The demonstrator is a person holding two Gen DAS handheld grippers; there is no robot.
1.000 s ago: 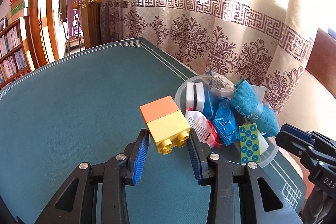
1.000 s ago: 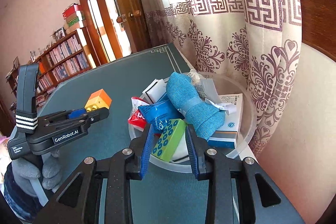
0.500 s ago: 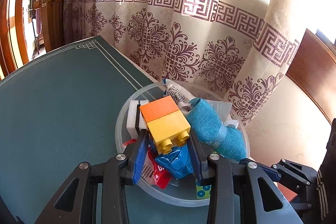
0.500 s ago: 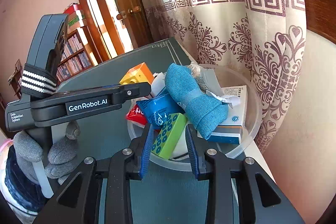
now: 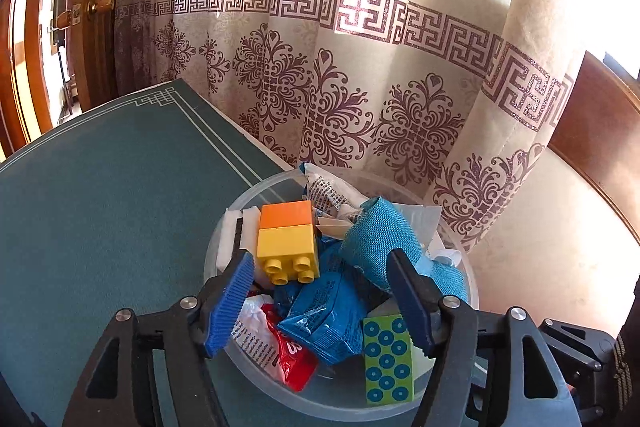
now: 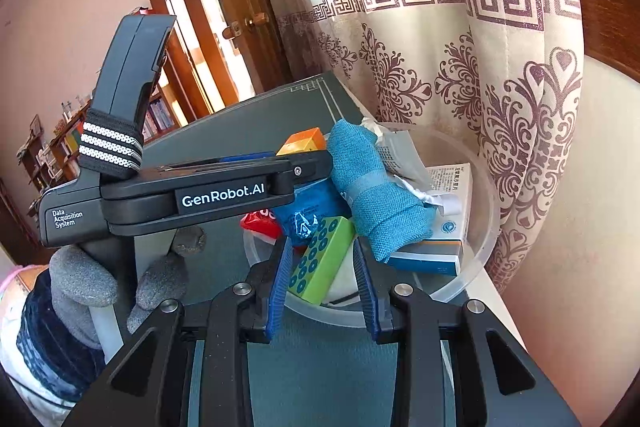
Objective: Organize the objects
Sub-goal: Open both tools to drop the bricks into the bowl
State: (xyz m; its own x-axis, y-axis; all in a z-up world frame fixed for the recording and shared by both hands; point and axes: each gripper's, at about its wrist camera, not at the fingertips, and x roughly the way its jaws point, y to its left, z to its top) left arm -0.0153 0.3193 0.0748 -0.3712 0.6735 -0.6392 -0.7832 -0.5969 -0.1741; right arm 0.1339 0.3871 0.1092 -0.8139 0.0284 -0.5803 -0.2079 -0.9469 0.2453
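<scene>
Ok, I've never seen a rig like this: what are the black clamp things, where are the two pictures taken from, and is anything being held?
A person holds two hand-held grippers; each carries a camera looking along its fingers. The left gripper is open above a clear round plastic bowl on the green table mat. The orange-and-yellow toy brick sits on the pile, touching neither finger. The right gripper hovers open around a green block with blue dots, not gripping it. Also inside: a blue rolled cloth, blue and red packets. The gloved hand holds the left gripper.

Glossy plastic toy brick [image 5: 287, 241], coarse woven blue cloth roll [image 5: 380, 241], translucent plastic bowl [image 6: 486, 227], crinkled foil packet [image 5: 326, 315].
</scene>
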